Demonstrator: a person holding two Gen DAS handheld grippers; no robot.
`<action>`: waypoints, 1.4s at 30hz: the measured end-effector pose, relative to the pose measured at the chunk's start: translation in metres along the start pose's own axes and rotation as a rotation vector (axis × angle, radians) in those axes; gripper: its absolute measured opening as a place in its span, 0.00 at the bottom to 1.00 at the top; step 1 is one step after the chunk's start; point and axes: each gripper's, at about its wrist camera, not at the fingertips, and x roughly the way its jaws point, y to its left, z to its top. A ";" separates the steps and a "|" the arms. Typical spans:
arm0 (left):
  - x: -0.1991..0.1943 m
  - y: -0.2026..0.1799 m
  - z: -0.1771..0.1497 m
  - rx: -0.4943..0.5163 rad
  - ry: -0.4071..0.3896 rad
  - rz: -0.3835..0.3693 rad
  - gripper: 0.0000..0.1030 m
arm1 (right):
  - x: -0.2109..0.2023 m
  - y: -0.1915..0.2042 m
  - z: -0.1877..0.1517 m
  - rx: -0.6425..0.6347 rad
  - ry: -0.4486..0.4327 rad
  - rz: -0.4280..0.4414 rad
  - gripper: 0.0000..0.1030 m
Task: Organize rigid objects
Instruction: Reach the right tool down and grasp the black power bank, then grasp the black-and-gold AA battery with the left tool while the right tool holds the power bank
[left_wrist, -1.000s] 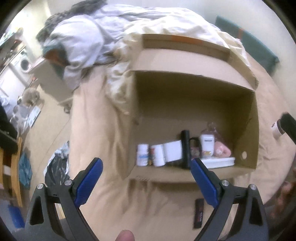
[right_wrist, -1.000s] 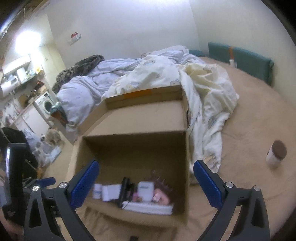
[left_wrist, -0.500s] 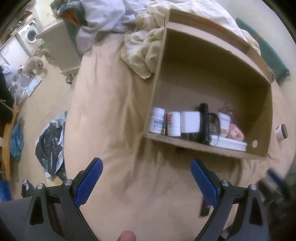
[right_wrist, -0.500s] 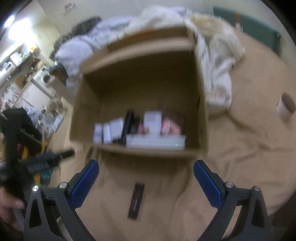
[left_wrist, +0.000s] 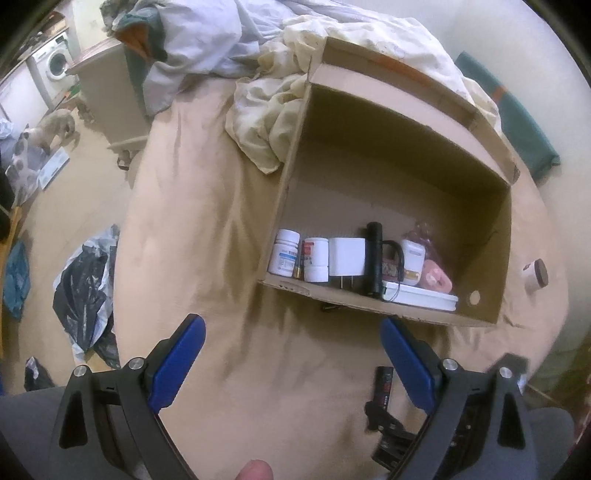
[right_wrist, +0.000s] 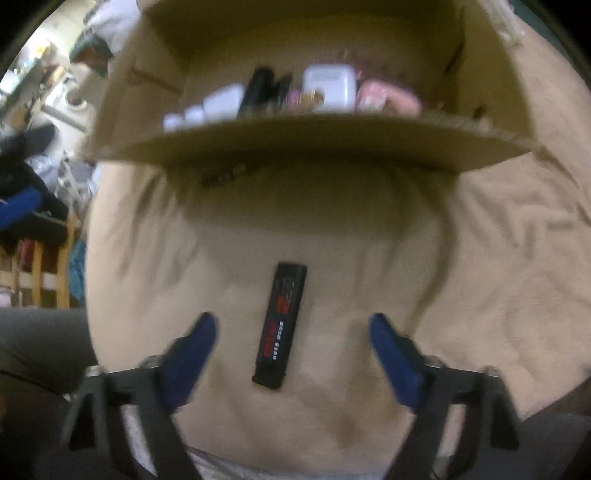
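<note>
The right hand-held gripper is pointing steeply down at the bed, its two blue fingers standing at the lower left and lower right of the right wrist view. Its jaws are closing, yet the pads are not touching anything: the black bar with red print is lying between them with bare sheet on both sides. That bar is resting flat on the tan sheet in the lower centre of the frame, its long axis running nearly up and down the picture, the upper end tipped slightly right toward the cardboard box.

The left hand-held gripper is also tilting downward, its jaws spread wide and grasping nothing (only tan sheet is showing between the blue fingers). A fingertip is peeking in at the bottom edge of the left wrist view. In this view the same black bar is sitting low and right of centre, partly hidden behind the right-side finger, and the right hand-held gripper is appearing as a dark blur just below it.

The cardboard box is lying open in the centre right, holding white bottles, a white plug adapter and a black cylinder along its near wall.
</note>
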 end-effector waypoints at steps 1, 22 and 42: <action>-0.001 0.001 0.000 -0.006 0.000 0.005 0.92 | 0.004 0.002 -0.001 -0.016 0.006 -0.023 0.71; 0.006 0.013 0.000 -0.042 0.024 0.026 0.92 | -0.006 0.030 -0.015 -0.153 -0.085 -0.176 0.20; 0.018 0.015 0.001 -0.037 0.041 0.077 0.92 | -0.155 0.029 0.012 -0.283 -0.315 -0.001 0.20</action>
